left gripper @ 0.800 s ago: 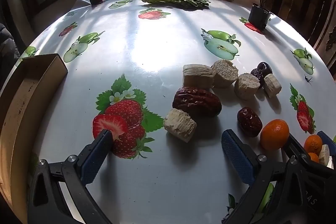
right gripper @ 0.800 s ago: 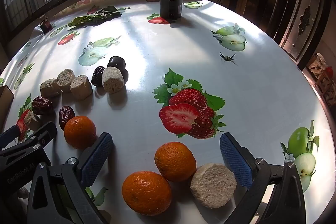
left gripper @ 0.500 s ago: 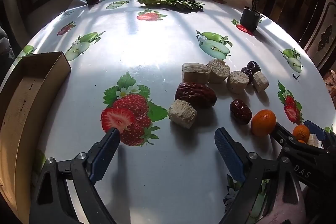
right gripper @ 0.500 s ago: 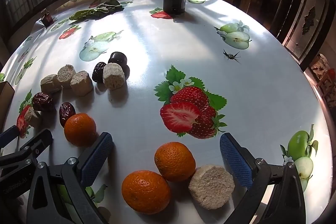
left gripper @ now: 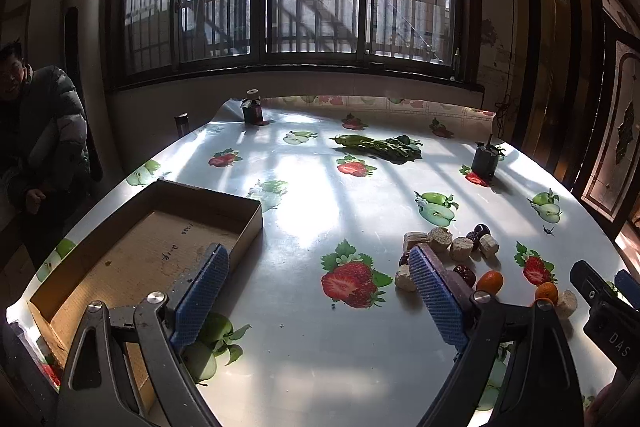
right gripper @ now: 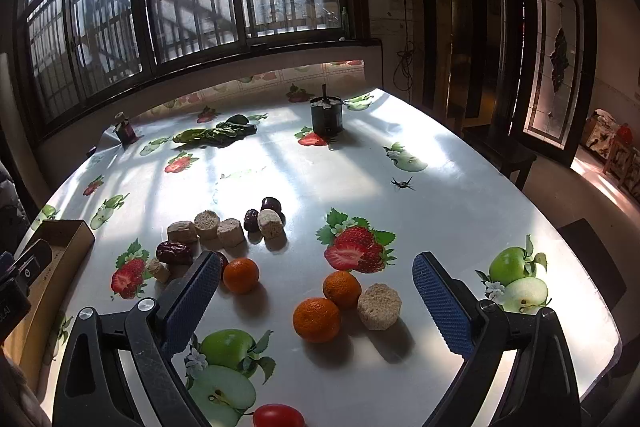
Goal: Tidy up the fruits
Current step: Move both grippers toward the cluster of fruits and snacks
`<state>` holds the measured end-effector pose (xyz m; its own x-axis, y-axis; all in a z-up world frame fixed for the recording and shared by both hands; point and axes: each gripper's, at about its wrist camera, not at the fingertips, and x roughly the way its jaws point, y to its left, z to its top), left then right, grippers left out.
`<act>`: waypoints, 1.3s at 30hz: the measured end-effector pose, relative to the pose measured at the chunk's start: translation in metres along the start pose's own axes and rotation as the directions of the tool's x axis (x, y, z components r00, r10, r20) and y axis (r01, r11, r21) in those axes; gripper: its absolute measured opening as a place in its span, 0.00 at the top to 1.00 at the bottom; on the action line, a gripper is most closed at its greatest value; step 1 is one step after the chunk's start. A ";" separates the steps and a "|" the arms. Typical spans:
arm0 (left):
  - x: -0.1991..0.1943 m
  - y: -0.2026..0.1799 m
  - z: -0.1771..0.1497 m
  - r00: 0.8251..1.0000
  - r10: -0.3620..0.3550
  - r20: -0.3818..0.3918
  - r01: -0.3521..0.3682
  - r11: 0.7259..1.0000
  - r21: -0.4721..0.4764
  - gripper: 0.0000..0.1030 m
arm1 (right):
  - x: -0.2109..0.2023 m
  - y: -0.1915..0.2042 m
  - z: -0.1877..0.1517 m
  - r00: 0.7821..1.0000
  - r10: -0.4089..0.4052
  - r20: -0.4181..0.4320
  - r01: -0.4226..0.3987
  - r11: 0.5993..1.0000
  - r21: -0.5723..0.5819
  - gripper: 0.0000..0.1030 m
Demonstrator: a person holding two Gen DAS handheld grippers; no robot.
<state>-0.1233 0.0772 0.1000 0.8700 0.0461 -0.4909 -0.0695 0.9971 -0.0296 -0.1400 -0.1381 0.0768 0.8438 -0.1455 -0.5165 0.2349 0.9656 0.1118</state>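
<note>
The surface (right gripper: 460, 203) lies bare right of the oranges (right gripper: 316, 319); the cardboard box (left gripper: 160, 227) blocks the left edge; the dates and cake pieces (right gripper: 224, 231) crowd the centre.

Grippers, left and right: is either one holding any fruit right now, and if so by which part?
Nothing is held. The left gripper and the right gripper both stand open above the table, with the oranges lying loose below.

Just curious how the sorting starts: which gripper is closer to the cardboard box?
Left. The left gripper hangs open beside the cardboard box; the right gripper hovers over the oranges, farther off.
</note>
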 end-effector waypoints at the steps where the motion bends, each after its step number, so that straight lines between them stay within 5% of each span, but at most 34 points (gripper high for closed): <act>1: -0.001 0.001 0.000 1.000 -0.019 0.002 0.019 1.000 0.003 0.11 | -0.008 0.003 -0.003 1.000 -0.005 0.029 0.005 1.000 0.004 0.04; 21: -0.001 0.000 -0.010 0.996 -0.052 -0.078 0.055 0.998 0.033 0.11 | -0.002 0.029 -0.020 0.995 0.038 -0.091 -0.039 0.999 -0.016 0.04; 39: 0.024 0.024 -0.012 0.986 -0.023 -0.164 0.017 0.999 -0.034 0.11 | -0.003 -0.005 -0.015 0.995 0.037 -0.097 -0.031 0.998 0.062 0.04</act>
<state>-0.1103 0.1017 0.0772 0.7798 0.0131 -0.6260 -0.0707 0.9952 -0.0673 -0.1504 -0.1396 0.0652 0.8012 -0.0877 -0.5919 0.2376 0.9545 0.1802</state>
